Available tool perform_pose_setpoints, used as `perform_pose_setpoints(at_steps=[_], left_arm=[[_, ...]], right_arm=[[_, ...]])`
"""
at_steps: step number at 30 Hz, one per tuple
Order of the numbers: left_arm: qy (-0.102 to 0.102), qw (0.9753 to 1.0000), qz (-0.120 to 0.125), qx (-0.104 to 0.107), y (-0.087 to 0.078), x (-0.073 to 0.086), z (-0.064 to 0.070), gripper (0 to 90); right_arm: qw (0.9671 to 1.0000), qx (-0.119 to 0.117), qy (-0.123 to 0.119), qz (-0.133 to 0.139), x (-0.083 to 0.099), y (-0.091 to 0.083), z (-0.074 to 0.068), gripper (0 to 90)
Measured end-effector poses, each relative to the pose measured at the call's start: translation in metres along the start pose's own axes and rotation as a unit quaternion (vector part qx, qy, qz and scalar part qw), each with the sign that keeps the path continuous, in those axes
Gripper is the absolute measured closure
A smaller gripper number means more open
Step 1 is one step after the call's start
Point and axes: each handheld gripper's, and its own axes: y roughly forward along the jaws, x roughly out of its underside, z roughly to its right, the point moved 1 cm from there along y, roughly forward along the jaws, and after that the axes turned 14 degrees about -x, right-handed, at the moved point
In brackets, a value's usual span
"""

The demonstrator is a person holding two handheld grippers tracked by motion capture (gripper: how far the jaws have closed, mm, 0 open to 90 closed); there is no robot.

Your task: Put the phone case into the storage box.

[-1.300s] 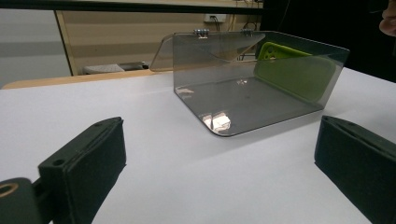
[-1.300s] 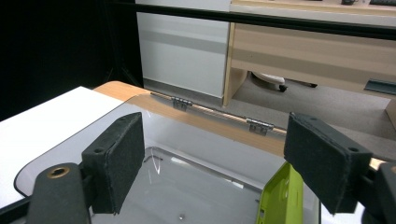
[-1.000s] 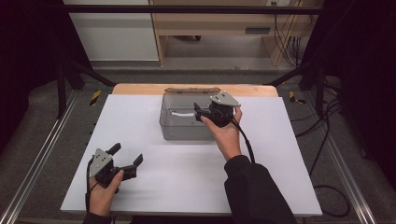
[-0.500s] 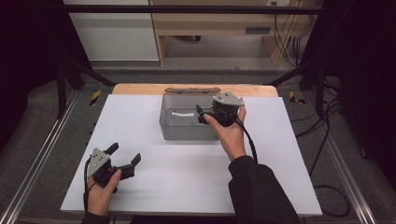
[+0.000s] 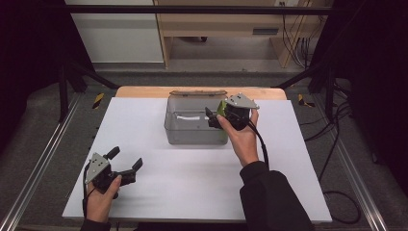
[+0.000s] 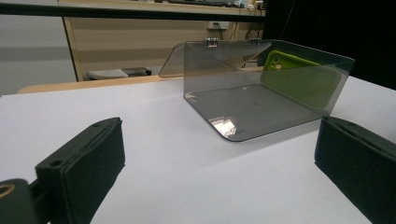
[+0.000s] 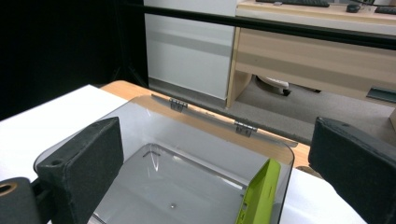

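high view: the right gripper (image 5: 214, 117) hovers over the right end of the smoky translucent box (image 5: 195, 126), which sits near the far edge of the white table (image 5: 192, 178). the left gripper (image 5: 126, 163) rests near the near left corner, jaws spread and empty.

left gripper view: the lime-green phone case (image 6: 299, 77) leans upright against the box's far side wall (matte, rounded corners, camera cutout).

right gripper view: jaws stand wide apart, gripping nothing, above the case (image 7: 258, 195); the hinged lid (image 7: 219, 120) lies folded back.

recommended: lift the gripper straight up, clear of the thin rigid walls, to avoid tipping the case.
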Motion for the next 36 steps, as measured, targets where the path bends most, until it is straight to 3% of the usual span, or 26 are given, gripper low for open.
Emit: perform_pose_setpoints(at_steps=[15,36], left_arm=[[0.005,0.9999,0.003,-0.009,-0.011,0.001,-0.01,1.6],[0.009,0.9999,0.007,-0.007,-0.009,0.003,-0.01,1.6]], right_arm=[[0.9997,-0.005,0.005,0.022,-0.008,-0.025,0.01,4.1],[0.999,-0.02,0.009,0.038,-0.013,-0.047,0.013,3.5]])
